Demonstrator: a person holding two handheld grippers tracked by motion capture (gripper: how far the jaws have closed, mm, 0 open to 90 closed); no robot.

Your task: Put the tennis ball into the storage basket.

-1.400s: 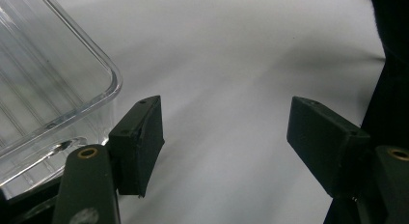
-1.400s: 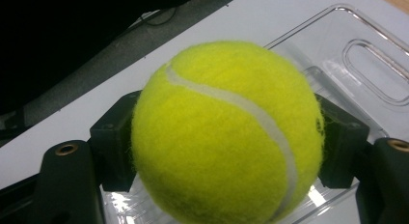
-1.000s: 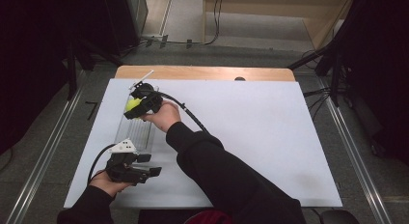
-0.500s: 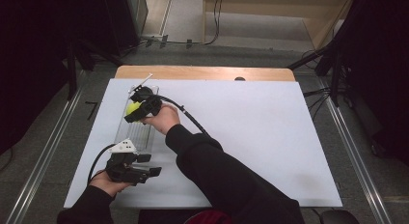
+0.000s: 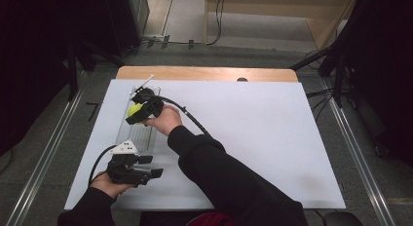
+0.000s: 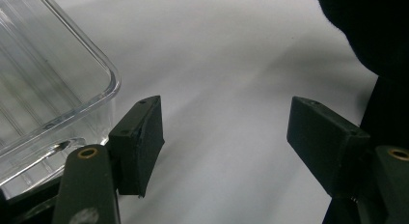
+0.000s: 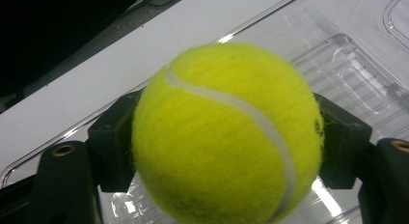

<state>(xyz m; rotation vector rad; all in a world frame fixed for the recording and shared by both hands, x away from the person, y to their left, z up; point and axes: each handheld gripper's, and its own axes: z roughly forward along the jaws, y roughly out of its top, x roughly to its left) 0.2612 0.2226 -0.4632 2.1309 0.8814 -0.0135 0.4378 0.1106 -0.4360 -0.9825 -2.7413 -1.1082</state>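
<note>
Table (image 5: 253,138): white top, wooden strip along the far edge; the whole right half and centre lie bare, with a dark floor and metal rails at either side. Clear plastic tray (image 5: 139,126): long, ribbed, set lengthwise near the table's left edge, its far end close to the wooden strip; in the left gripper view its rounded near corner (image 6: 72,89) stands just beside the left jaw, contact not discernible. Right gripper (image 5: 139,110): held over the far half of the tray, the sleeved arm crossing the table from the near edge, its cable looping to the right; its jaws are clamped on the tennis ball (image 7: 226,137), one pad at each side of the ball, the tray's ribbed floor (image 7: 347,74) visible behind and below; whether the ball touches that floor cannot be told. Left gripper (image 5: 146,171): held low at the near left of the table, just past the tray's near end, grey plate on top; its jaws stand wide apart with bare white table (image 6: 226,103) between them, holding nothing
</note>
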